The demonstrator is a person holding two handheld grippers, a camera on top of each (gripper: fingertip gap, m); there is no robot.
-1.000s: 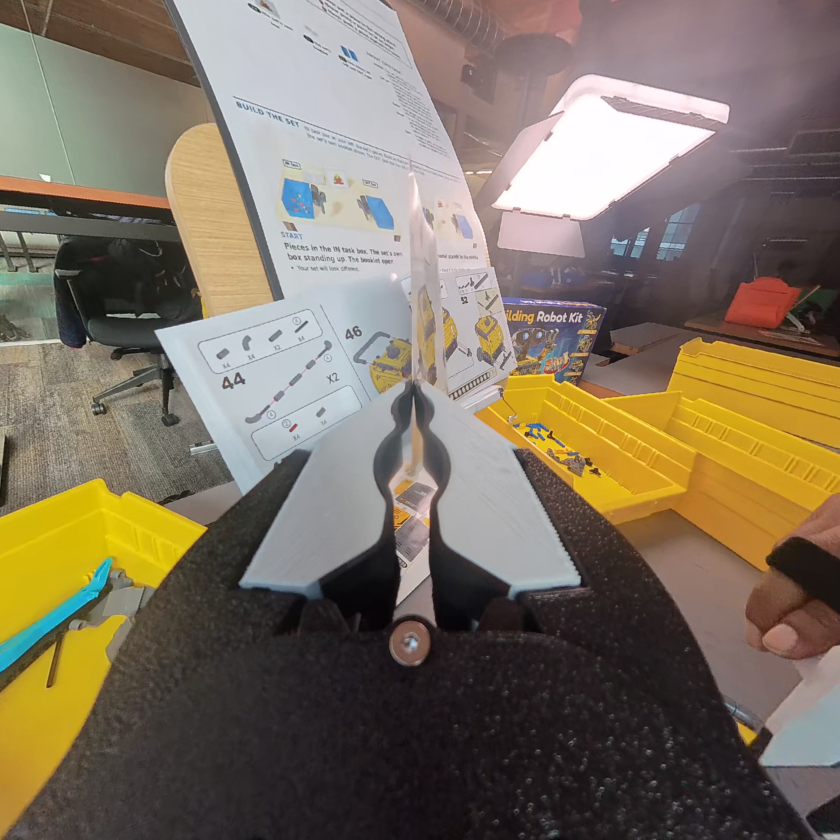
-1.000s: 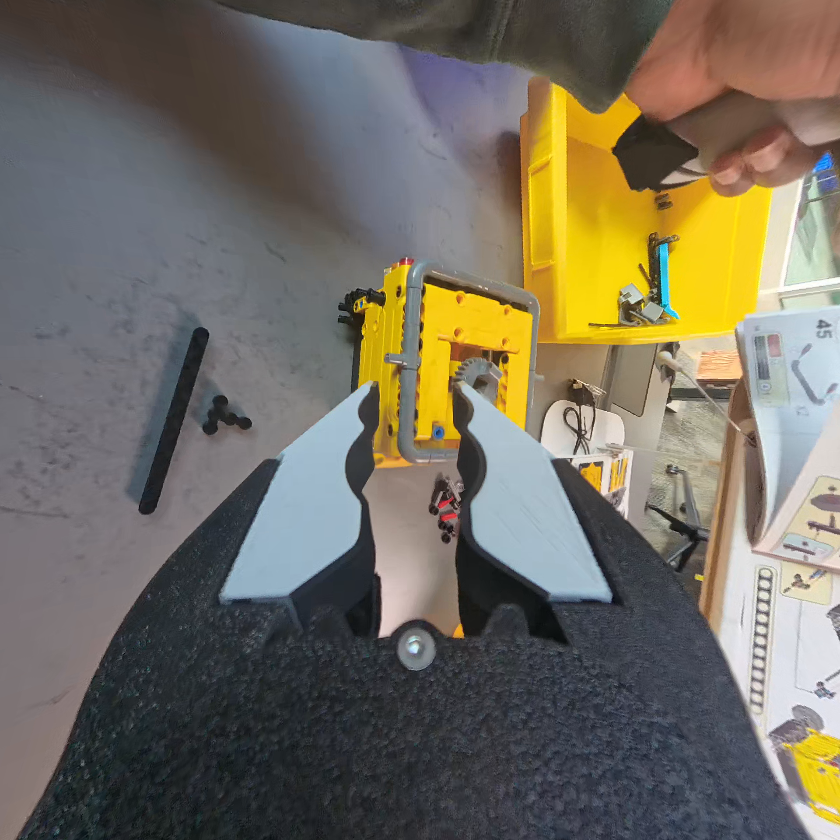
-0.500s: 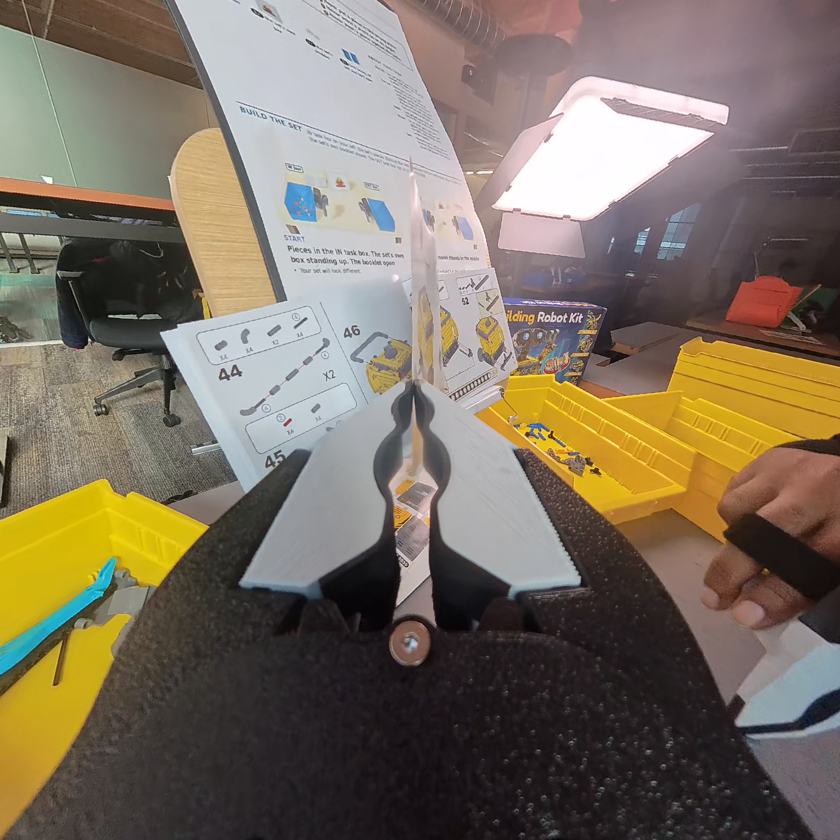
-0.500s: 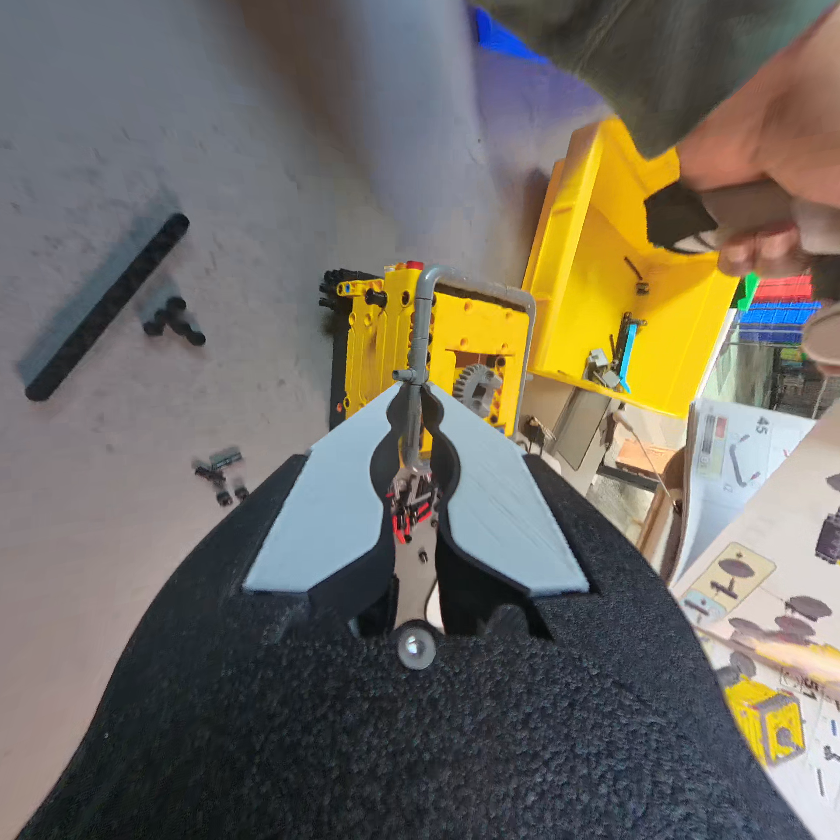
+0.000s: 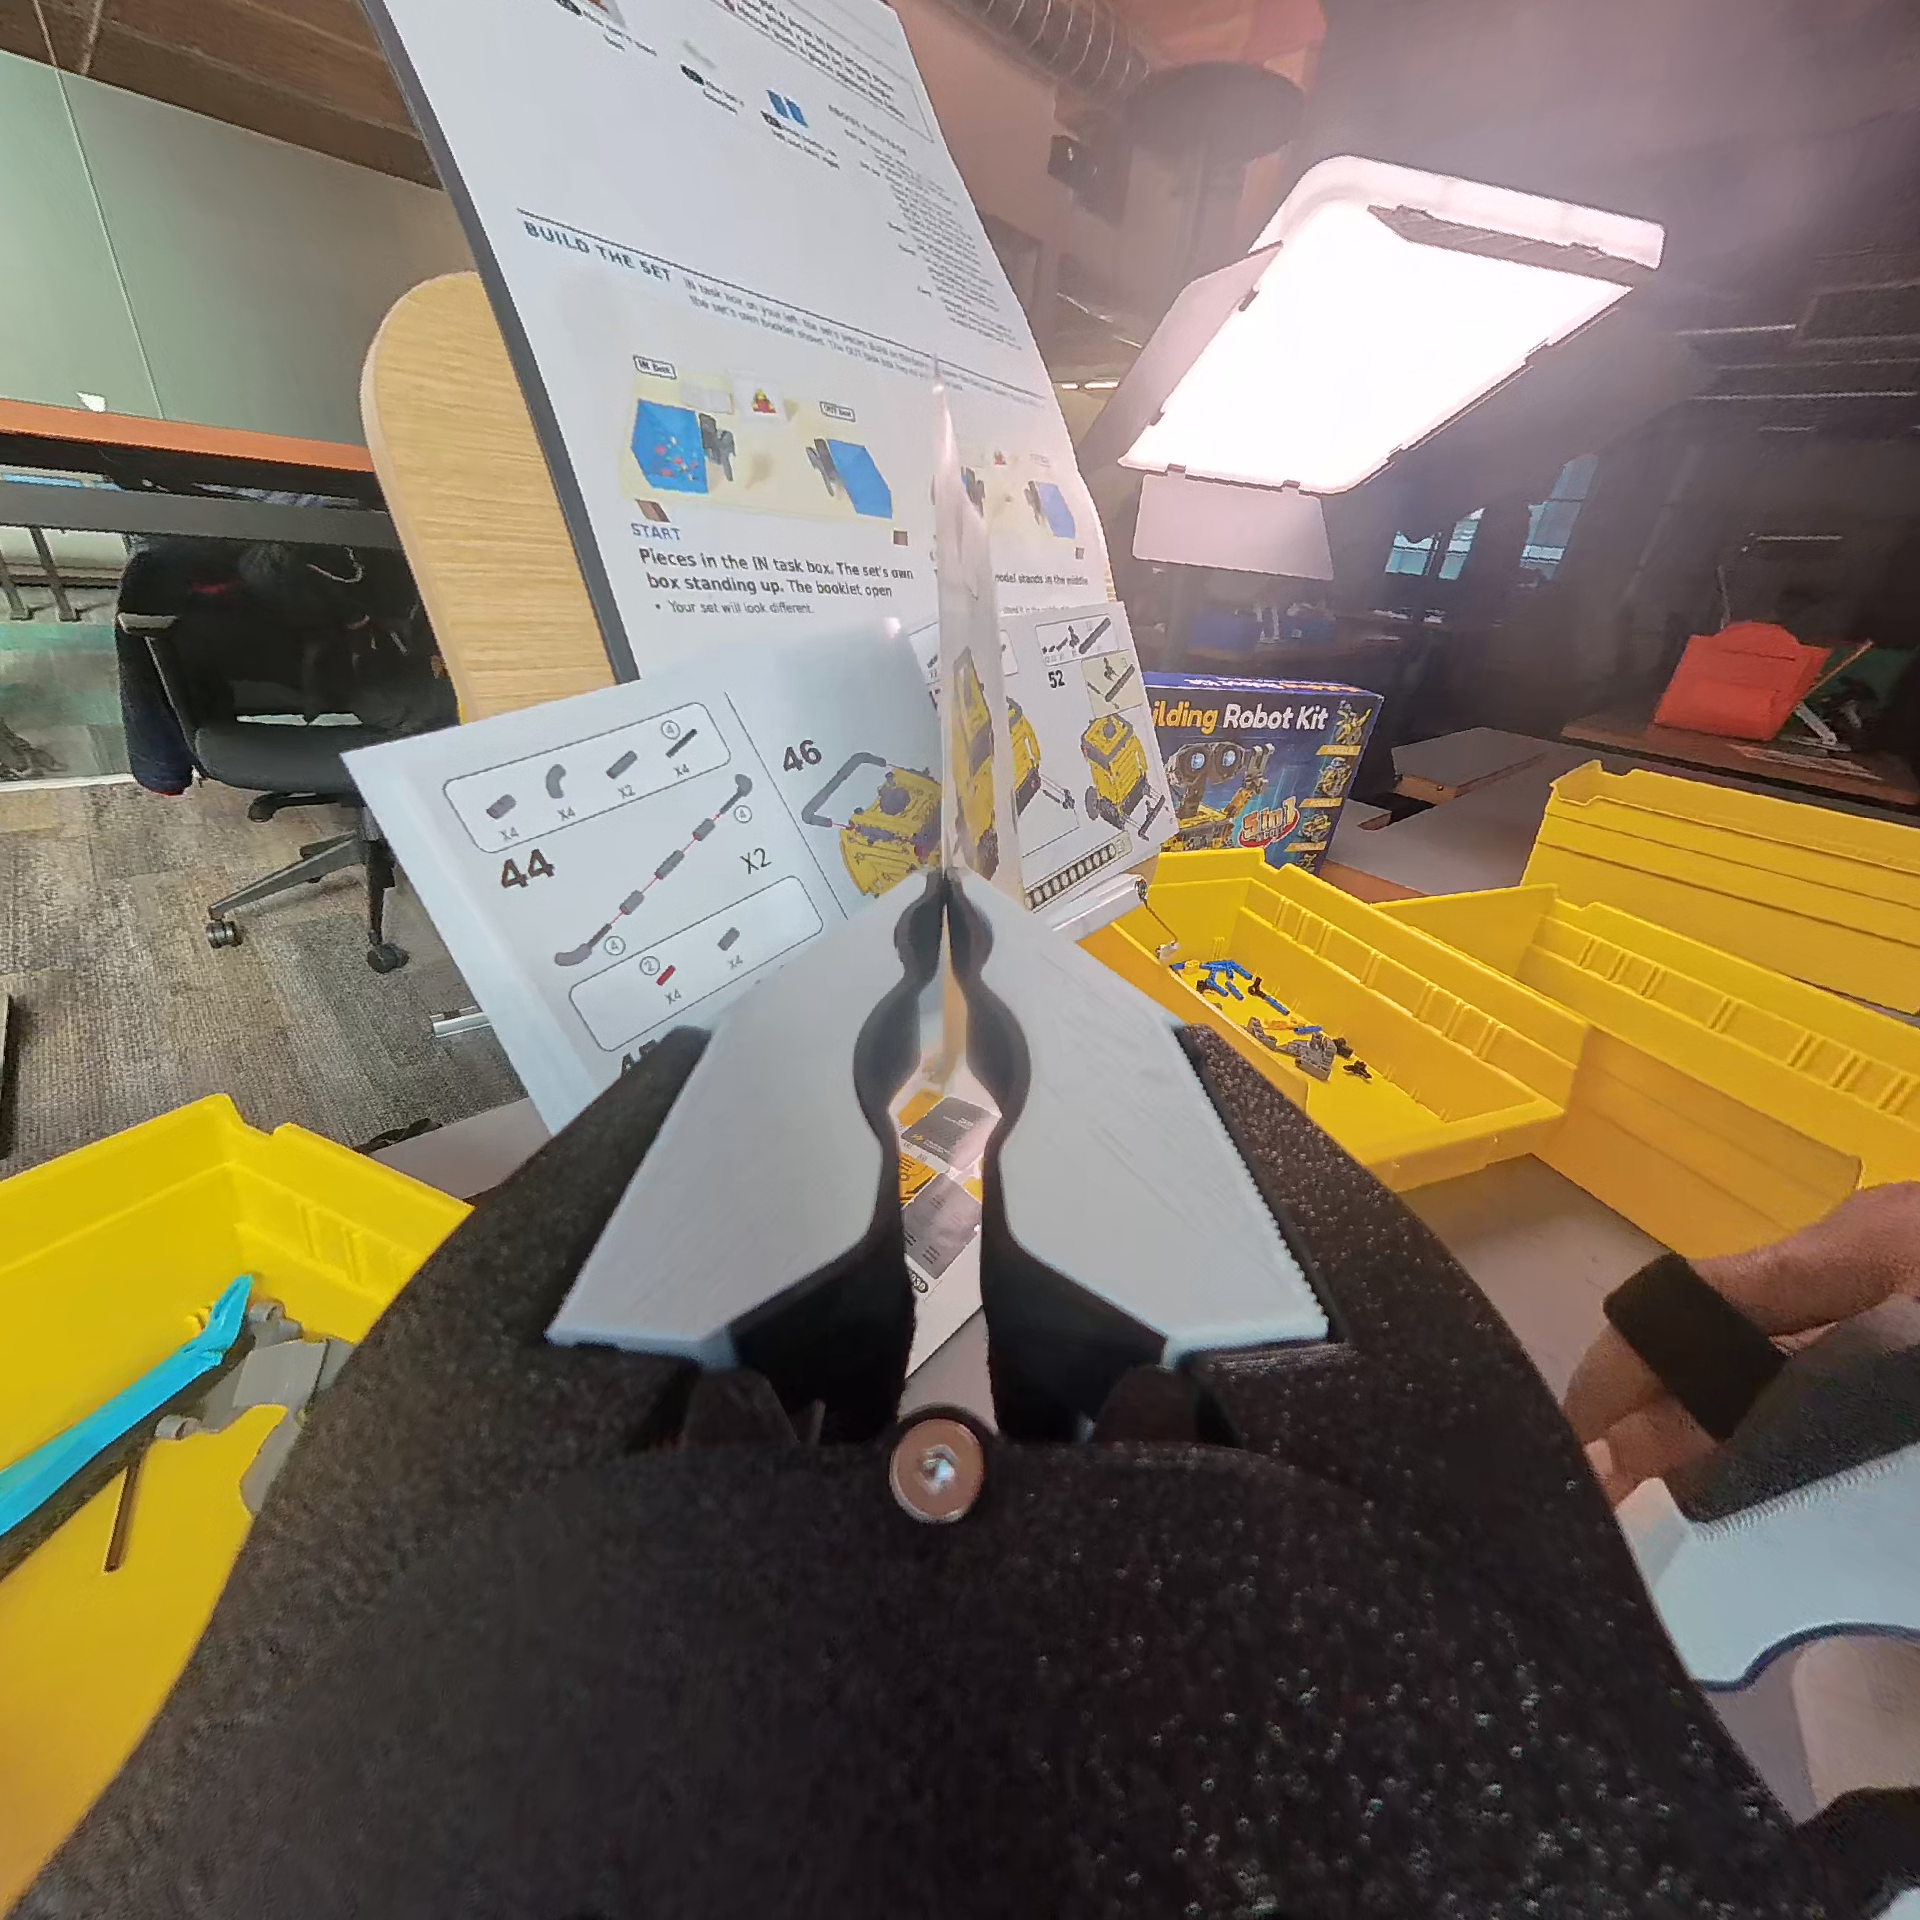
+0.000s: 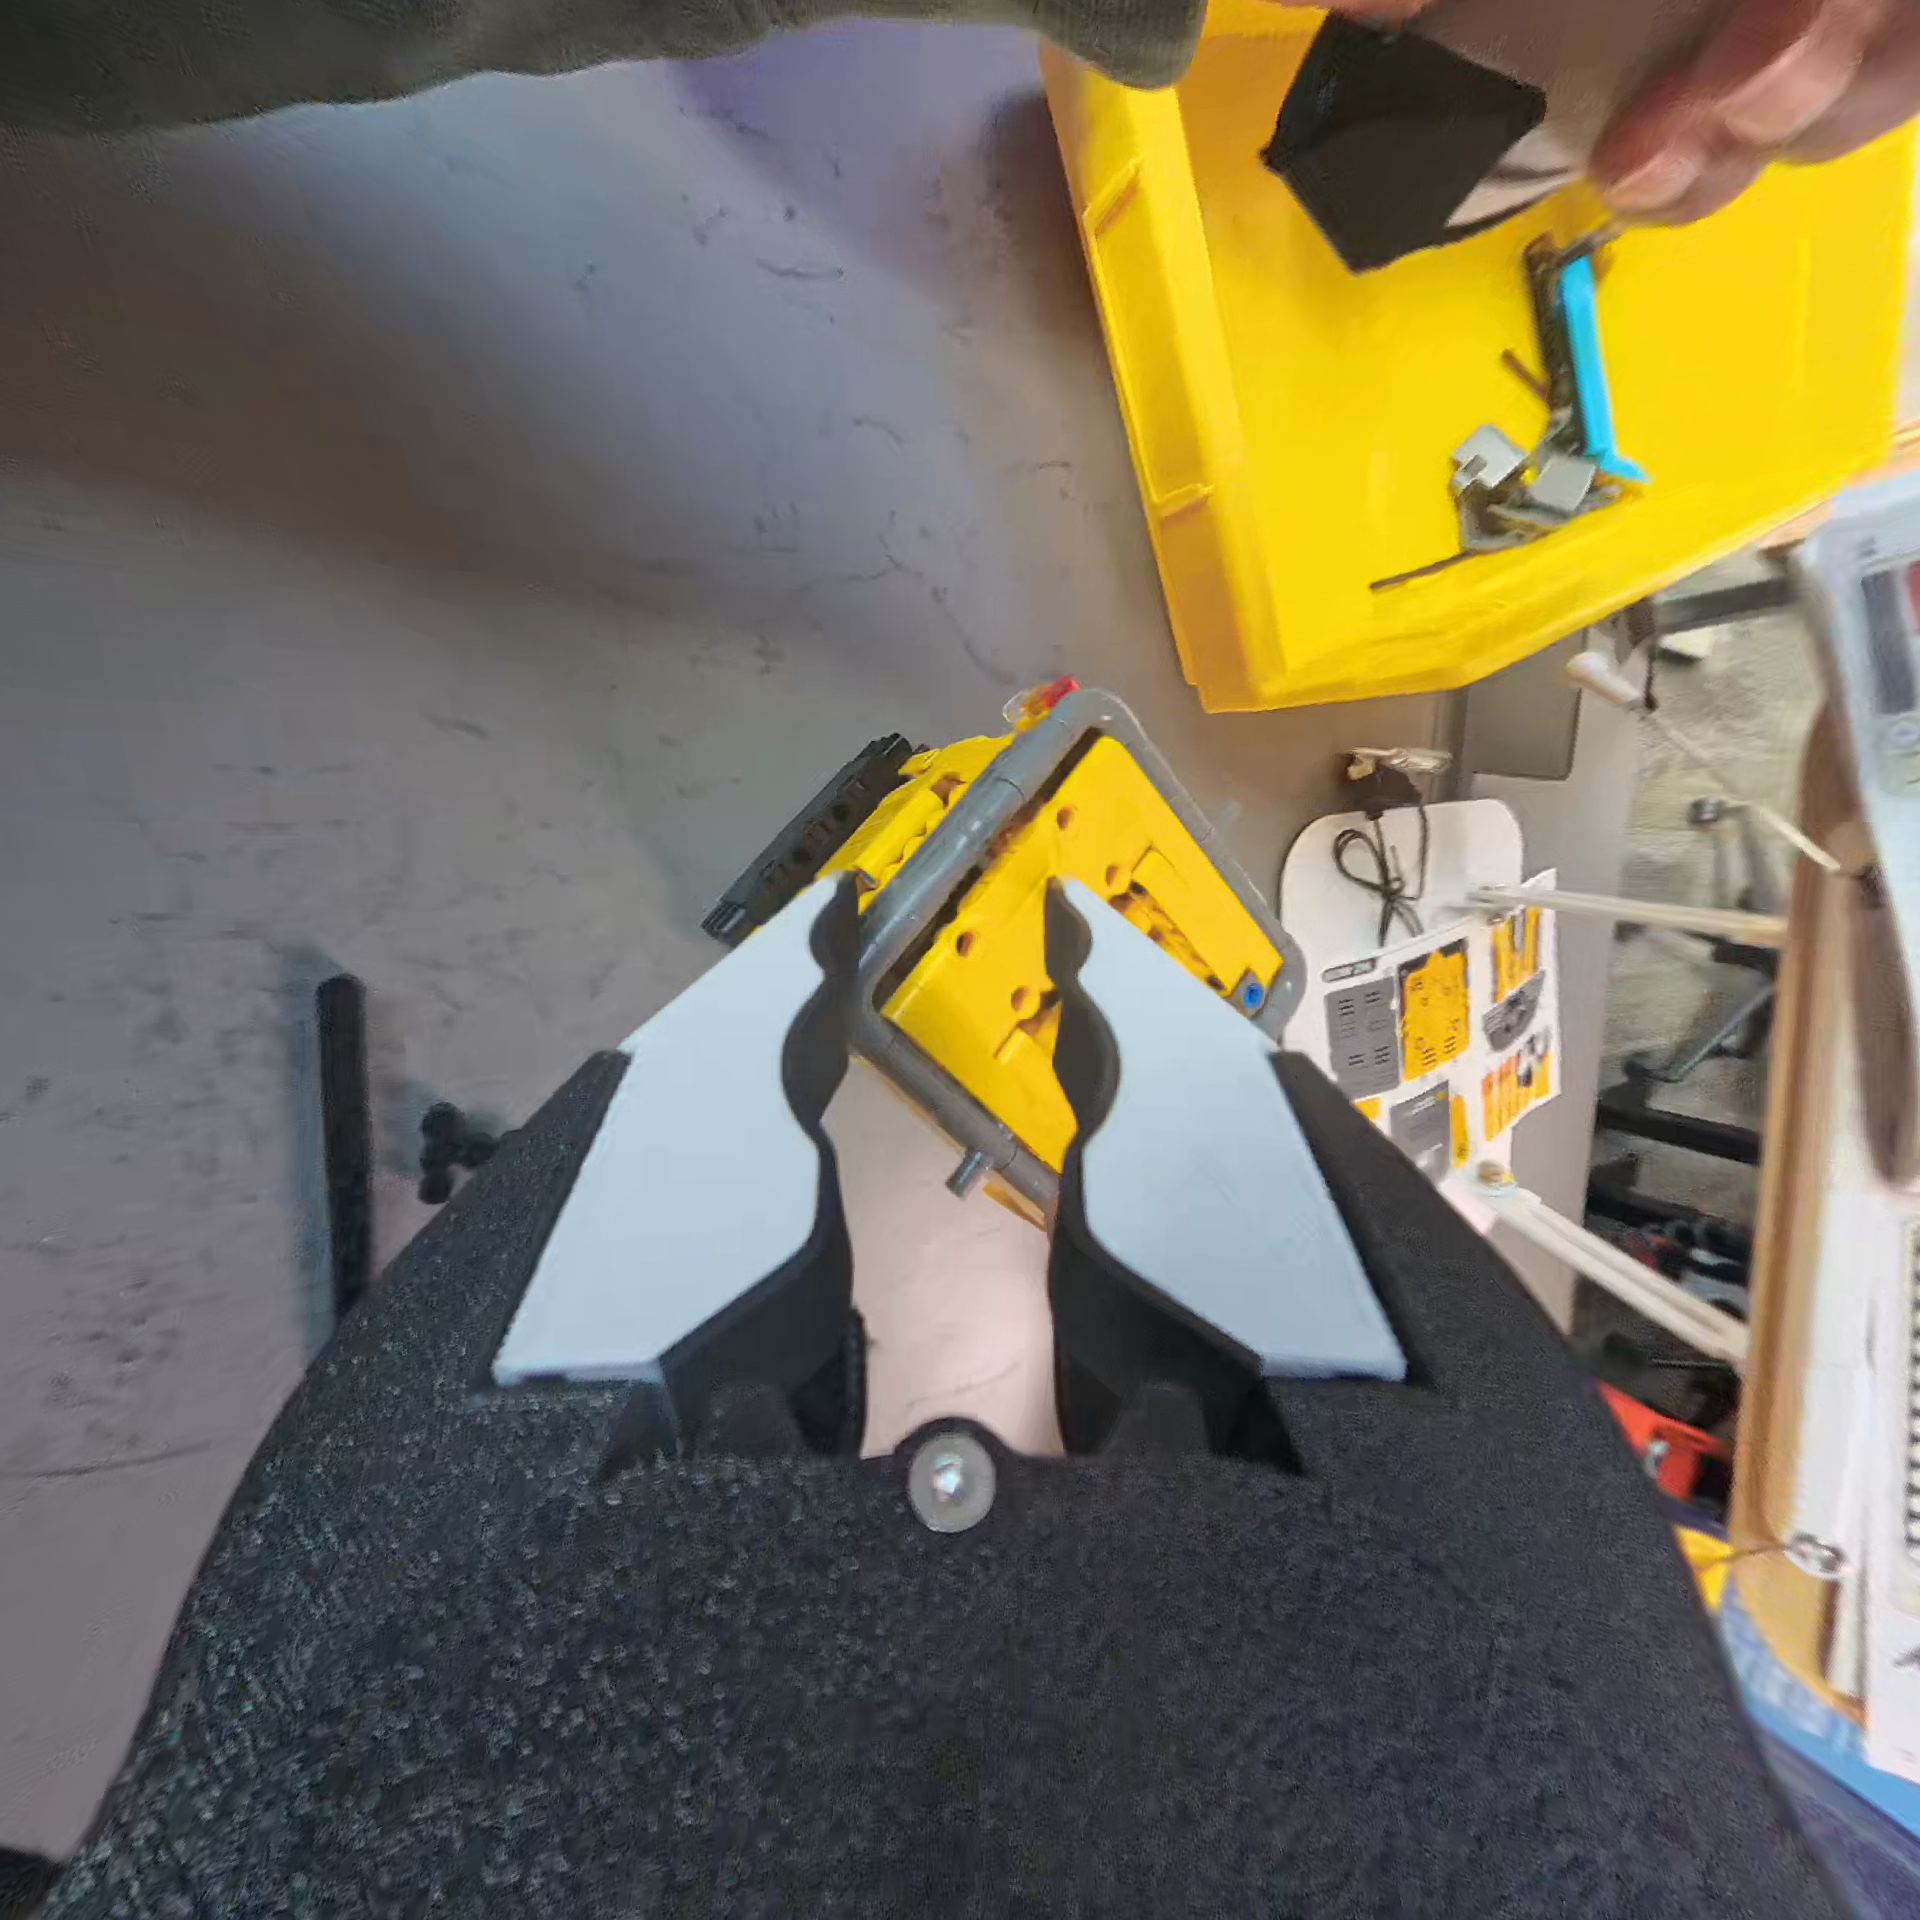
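In the left wrist view my left gripper point(image 5: 945, 896) is shut on a single page point(image 5: 961, 644) of an open instruction booklet point(image 5: 623, 862), seen edge-on and standing upright. In the right wrist view my right gripper point(image 6: 951, 894) is open over a yellow brick-built model point(image 6: 1143, 831) lying on the grey table point(image 6: 468, 520). The model's grey tube frame point(image 6: 935, 888) runs between the two fingers, close to the left one. The model lies turned at an angle. A hand point(image 5: 1766, 1299) shows at the lower right of the left wrist view.
A yellow bin point(image 6: 1299, 468) with a blue piece point(image 6: 1590, 364) and grey parts lies beyond the model. A black axle point(image 6: 343, 1143) and a small black connector point(image 6: 452, 1132) lie to the left. More yellow bins point(image 5: 1455, 1039), a kit box point(image 5: 1257, 758) and an instruction board point(image 5: 748, 312) stand behind the booklet. About 20 cm separates my left fingertips from my right.
My right gripper shut on the model's grey frame, then opened again; the model now lies turned diagonally. My left gripper stays shut on the page, almost still.
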